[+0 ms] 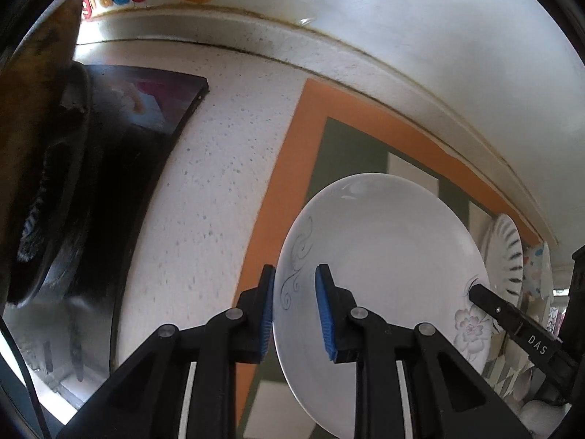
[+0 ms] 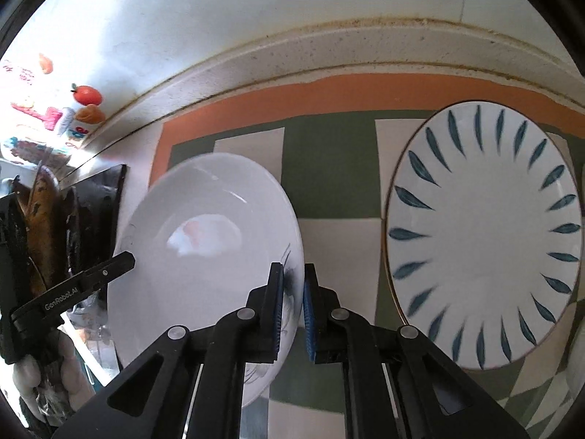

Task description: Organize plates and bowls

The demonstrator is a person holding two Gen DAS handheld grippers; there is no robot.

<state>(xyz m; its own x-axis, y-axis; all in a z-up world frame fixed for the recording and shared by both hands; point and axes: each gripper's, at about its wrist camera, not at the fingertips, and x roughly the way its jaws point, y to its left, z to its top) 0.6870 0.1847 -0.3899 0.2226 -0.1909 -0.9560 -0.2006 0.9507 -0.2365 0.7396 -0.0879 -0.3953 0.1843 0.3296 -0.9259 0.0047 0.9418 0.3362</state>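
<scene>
A white plate with a faint grey flower print (image 1: 387, 256) (image 2: 208, 241) sits tilted over the checked mat. My left gripper (image 1: 297, 271) is shut on its left rim, one blue pad under the rim and one on the inner face. My right gripper (image 2: 293, 267) is shut on the opposite rim, by the dark flower mark. One black finger of the right gripper (image 1: 490, 301) shows at the plate's far edge in the left wrist view. One finger of the left gripper (image 2: 109, 269) shows in the right wrist view. A second plate with blue leaf strokes (image 2: 482, 237) (image 1: 506, 252) lies flat to the right.
A green-and-white checked mat with an orange border (image 2: 329, 168) (image 1: 329, 102) covers the speckled counter (image 1: 219, 183). A black glass cooktop (image 1: 153, 109) and a dark pan (image 1: 47, 190) stand to the left. The back wall (image 2: 292, 7) runs close behind, with stickers at its left.
</scene>
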